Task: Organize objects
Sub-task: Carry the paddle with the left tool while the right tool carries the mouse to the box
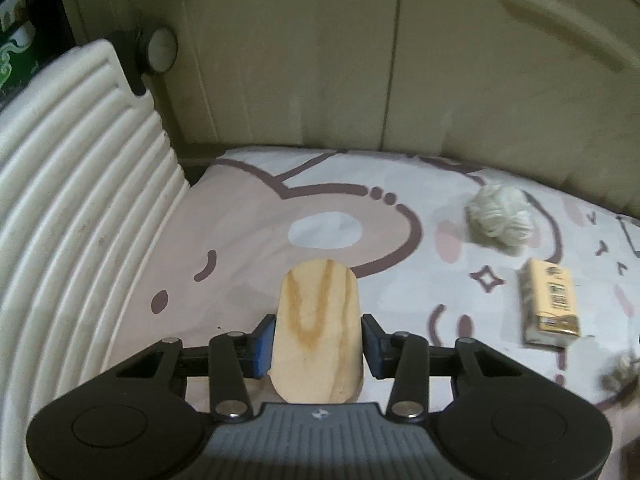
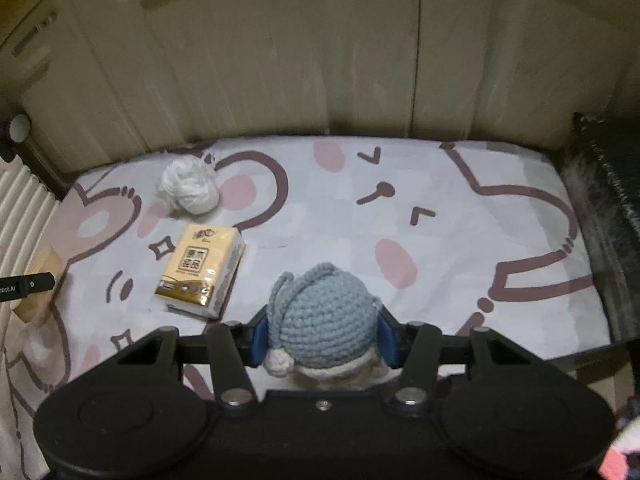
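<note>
My left gripper [image 1: 318,340] is shut on a rounded pale wooden block [image 1: 318,328] and holds it over the cartoon-print bedsheet [image 1: 260,216]. My right gripper [image 2: 320,336] is shut on a blue crocheted doll [image 2: 326,316] with a cream trim, above the sheet [image 2: 400,208]. A white yarn ball [image 1: 502,220] [image 2: 190,188] and a yellow tissue pack [image 1: 550,306] [image 2: 202,270] lie on the sheet, to the right of the left gripper and to the left of the right one. The wooden block [image 2: 44,280] and the left gripper also show at the right wrist view's left edge.
A white ribbed headboard [image 1: 80,208] rises at the left. Beige wardrobe doors [image 1: 360,60] [image 2: 320,60] stand behind the bed. A small round lamp [image 1: 160,50] hangs by the headboard. A dark fuzzy edge [image 2: 600,200] borders the bed at the right.
</note>
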`<state>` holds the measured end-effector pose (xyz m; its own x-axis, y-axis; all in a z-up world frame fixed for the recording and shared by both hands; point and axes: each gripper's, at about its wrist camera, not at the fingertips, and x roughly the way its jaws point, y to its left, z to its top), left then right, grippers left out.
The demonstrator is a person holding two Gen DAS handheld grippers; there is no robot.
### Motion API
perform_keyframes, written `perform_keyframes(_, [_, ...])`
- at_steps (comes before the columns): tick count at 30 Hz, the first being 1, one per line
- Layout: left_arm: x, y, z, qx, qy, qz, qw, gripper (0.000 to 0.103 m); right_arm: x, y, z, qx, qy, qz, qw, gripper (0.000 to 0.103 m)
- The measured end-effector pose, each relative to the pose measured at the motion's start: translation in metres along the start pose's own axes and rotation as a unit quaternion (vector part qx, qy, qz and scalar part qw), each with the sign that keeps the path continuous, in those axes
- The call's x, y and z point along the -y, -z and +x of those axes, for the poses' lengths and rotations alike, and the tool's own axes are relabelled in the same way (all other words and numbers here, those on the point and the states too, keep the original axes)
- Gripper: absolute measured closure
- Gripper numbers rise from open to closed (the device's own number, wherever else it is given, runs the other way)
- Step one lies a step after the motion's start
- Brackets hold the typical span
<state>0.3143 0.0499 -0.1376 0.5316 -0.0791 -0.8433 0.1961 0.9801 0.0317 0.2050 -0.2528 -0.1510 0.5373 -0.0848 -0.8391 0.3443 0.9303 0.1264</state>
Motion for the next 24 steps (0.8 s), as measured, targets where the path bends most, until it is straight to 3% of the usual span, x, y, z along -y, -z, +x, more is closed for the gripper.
perform_keyframes(12, [0.013, 0.015, -0.058, 0.022, 0.009, 0.001, 0.9997, 0.058, -0.006, 0.007, -0.05, 0.024, -0.002, -0.001, 1.0, 0.05])
perform_keyframes(24, [0.046, 0.035, -0.107, 0.043, 0.047, 0.017, 0.9978, 0.058, -0.009, 0.025, -0.098, 0.041, -0.006, -0.003, 0.999, 0.05])
